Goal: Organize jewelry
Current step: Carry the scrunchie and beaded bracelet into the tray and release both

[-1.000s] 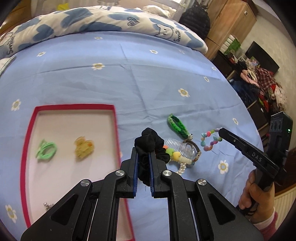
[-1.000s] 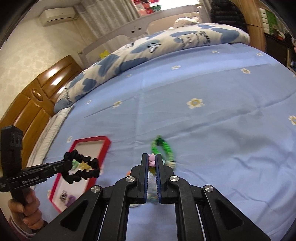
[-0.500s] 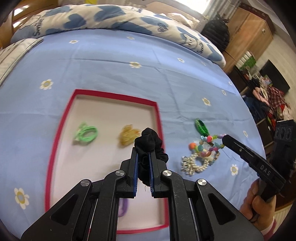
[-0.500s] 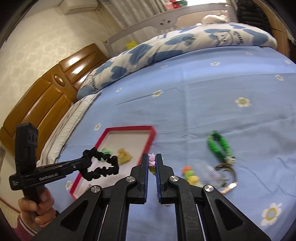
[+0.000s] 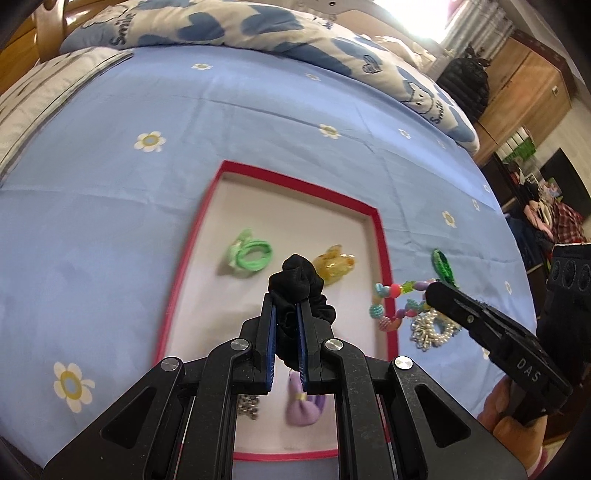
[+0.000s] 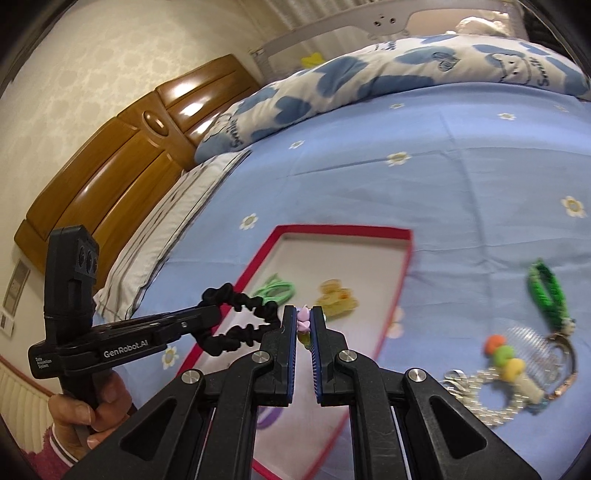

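Observation:
My left gripper is shut on a black scrunchie and hangs over the white floor of the red-rimmed tray. Seen from the right wrist, the scrunchie dangles as a loop from the left gripper. My right gripper is shut on a colourful bead bracelet, which hangs at the tray's right rim. In the tray lie a green hair tie, a yellow clip, a purple piece and a small silver piece.
On the blue flowered sheet right of the tray lie a green braided keychain, a pearl bracelet, a clear comb and a string of orange, green and yellow beads. A folded quilt lies at the far side, a wooden headboard to the left.
Both grippers have swung left from the loose pile toward the tray. The scrunchie now hangs over the tray floor, and the bead bracelet has reached the tray's right rim.

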A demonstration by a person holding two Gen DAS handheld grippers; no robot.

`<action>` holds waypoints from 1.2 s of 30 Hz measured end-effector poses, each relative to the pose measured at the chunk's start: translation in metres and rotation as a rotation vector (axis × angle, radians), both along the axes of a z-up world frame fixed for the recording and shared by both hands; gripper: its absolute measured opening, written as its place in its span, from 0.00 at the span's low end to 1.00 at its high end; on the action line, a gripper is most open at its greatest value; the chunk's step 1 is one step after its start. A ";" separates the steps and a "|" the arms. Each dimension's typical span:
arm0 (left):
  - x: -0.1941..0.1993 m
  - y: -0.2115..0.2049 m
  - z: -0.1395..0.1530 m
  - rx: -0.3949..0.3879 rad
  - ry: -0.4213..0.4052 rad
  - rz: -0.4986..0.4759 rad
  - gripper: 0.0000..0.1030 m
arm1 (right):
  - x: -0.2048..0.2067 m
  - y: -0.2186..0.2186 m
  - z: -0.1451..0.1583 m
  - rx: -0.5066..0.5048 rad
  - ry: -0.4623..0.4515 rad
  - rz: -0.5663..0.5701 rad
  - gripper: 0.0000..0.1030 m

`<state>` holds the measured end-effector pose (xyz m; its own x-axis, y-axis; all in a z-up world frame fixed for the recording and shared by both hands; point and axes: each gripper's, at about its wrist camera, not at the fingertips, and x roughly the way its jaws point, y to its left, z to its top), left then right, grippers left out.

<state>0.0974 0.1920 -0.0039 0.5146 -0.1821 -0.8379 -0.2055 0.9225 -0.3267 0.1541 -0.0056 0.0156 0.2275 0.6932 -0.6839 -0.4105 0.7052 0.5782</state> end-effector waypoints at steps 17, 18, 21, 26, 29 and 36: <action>0.022 0.025 -0.045 0.001 0.101 0.043 0.08 | 0.010 0.036 -0.053 -0.090 0.089 0.042 0.07; 0.022 0.025 -0.047 0.004 0.107 0.045 0.08 | 0.010 0.036 -0.055 -0.100 0.088 0.041 0.07; 0.023 0.027 -0.052 0.013 0.124 0.049 0.09 | 0.013 0.035 -0.060 -0.115 0.093 0.039 0.07; 0.023 0.027 -0.057 0.029 0.148 0.048 0.10 | 0.014 0.037 -0.065 -0.132 0.092 0.047 0.08; 0.022 0.026 -0.057 0.047 0.156 0.046 0.15 | 0.014 0.039 -0.067 -0.140 0.097 0.055 0.12; 0.018 0.023 -0.051 0.073 0.153 0.051 0.43 | 0.016 0.037 -0.066 -0.136 0.098 0.047 0.32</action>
